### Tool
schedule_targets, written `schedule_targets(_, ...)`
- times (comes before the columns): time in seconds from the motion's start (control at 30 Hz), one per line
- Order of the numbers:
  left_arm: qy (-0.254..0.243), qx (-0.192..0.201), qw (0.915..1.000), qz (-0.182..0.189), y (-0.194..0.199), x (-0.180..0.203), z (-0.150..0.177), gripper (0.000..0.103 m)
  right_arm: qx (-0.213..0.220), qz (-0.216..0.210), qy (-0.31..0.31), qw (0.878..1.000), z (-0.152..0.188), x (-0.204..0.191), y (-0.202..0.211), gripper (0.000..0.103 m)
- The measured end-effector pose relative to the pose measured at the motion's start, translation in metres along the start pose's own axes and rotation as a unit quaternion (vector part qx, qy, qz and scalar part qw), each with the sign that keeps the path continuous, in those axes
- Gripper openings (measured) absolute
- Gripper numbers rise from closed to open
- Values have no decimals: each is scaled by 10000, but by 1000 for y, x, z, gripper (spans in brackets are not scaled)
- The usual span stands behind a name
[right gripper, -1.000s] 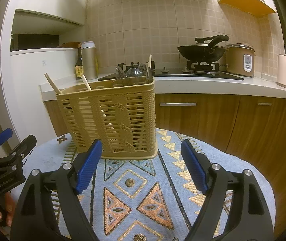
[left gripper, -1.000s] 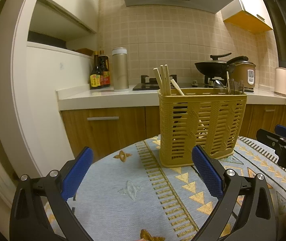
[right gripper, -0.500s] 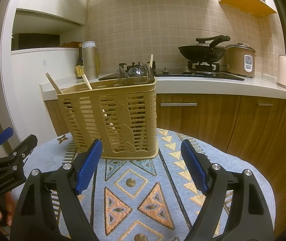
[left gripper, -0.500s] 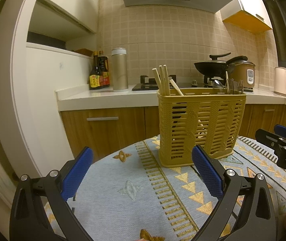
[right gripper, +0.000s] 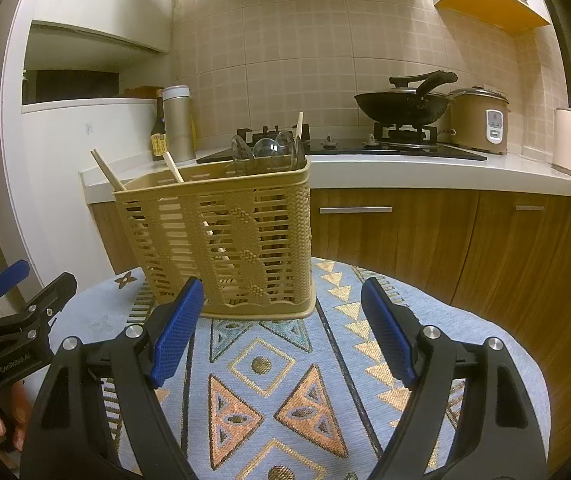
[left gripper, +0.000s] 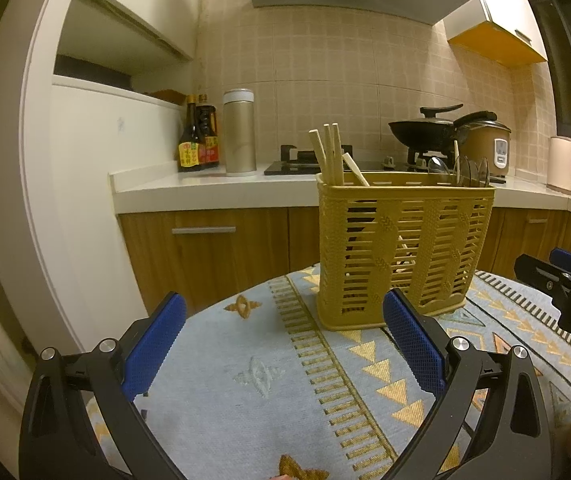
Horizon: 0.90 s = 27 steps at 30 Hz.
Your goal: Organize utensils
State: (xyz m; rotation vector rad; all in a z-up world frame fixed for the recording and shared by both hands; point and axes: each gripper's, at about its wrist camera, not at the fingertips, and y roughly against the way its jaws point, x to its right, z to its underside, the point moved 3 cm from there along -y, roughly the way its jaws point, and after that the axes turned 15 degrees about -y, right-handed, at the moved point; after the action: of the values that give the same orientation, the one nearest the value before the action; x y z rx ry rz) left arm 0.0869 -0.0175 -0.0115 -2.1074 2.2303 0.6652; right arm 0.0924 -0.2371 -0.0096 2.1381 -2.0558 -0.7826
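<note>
A yellow slotted utensil basket (left gripper: 401,248) stands on a round table with a patterned blue cloth (left gripper: 253,376); it also shows in the right wrist view (right gripper: 225,240). Wooden chopsticks (left gripper: 329,154) stick up from its left end, clear spoons (left gripper: 465,168) from its right end. In the right wrist view the chopsticks (right gripper: 109,172) and spoons (right gripper: 269,148) show too. My left gripper (left gripper: 283,340) is open and empty, short of the basket. My right gripper (right gripper: 281,320) is open and empty, just in front of the basket.
Behind the table runs a kitchen counter (left gripper: 213,188) with sauce bottles (left gripper: 199,140), a metal canister (left gripper: 239,132), a wok (left gripper: 425,128), a rice cooker (left gripper: 485,142) and a kettle (left gripper: 563,164). Wooden cabinets (right gripper: 405,236) stand below.
Both views have barely shifted; the basket looks very slightly nearer. Both grippers stay open and empty.
</note>
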Motion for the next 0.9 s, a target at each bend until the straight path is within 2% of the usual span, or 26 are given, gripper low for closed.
schedule_targets(0.9, 6, -23, 10000, 10, 0, 0, 0, 95, -43, -6, 28, 10000, 2, -2, -2, 77)
